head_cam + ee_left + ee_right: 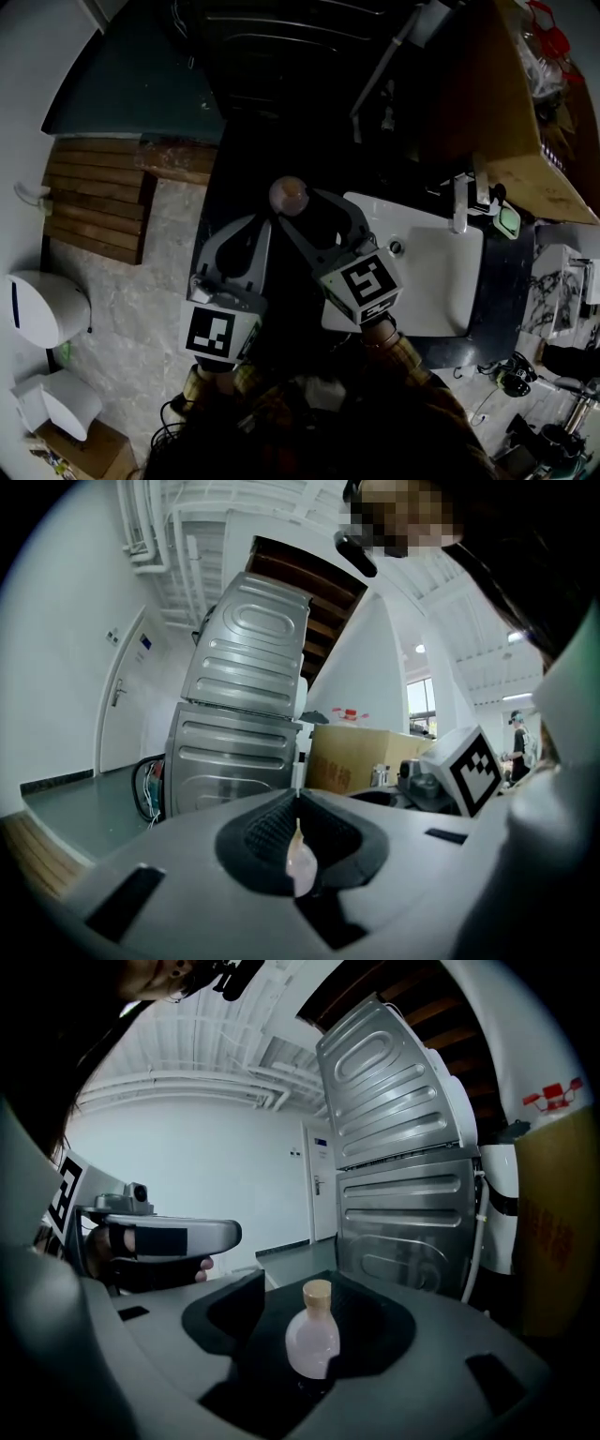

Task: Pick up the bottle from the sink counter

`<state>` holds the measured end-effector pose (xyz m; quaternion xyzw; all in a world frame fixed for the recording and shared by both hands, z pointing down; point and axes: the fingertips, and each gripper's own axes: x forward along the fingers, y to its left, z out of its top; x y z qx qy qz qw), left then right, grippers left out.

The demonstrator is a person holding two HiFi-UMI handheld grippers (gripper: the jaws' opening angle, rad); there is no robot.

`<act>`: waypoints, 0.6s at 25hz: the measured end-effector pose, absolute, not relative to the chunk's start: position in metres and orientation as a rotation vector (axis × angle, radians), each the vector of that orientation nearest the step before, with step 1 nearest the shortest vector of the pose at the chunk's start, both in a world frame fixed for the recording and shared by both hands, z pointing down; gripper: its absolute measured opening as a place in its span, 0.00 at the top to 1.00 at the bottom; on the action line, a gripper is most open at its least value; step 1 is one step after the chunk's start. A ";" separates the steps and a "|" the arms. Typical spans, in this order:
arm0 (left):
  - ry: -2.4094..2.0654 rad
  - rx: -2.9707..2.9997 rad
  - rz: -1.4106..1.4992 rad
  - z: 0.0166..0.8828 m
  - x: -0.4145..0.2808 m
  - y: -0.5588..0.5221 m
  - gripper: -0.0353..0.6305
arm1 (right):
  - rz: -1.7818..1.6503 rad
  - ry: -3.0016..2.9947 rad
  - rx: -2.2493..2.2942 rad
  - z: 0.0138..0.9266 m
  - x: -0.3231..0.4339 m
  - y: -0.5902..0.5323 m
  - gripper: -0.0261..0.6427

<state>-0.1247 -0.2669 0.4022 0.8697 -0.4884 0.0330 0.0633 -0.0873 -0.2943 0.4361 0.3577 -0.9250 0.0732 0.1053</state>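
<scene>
In the head view, the small pale pink bottle with a tan cap (288, 194) stands on the dark counter (248, 173), left of the white sink basin (441, 281).

In the left gripper view, my left gripper (298, 799) is closed on nothing.

In the right gripper view, my right gripper (302, 1290) is wide around the bottle (312, 1342), not touching it. The bottle seems light and slippery, so I would grip its round body. Its long axis is vertical, cap up.

The head view is dim; the 2 gripper views are bright, fisheye-warped.

A small, pale-pink, tan-capped bottle (312, 1344) stands upright between the right gripper's (319, 1284) spread jaws, touching neither.
</scene>
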 end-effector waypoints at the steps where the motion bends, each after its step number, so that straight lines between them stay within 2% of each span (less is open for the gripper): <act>1: -1.480 2.626 0.101 0.406 -0.126 -0.268 0.91 | 0.220 -2.722 1.057 0.440 -0.087 -0.296 0.65; 15: -1.453 2.528 0.117 0.450 -0.119 -0.269 0.91 | 0.234 -2.743 1.045 0.477 -0.095 -0.325 0.63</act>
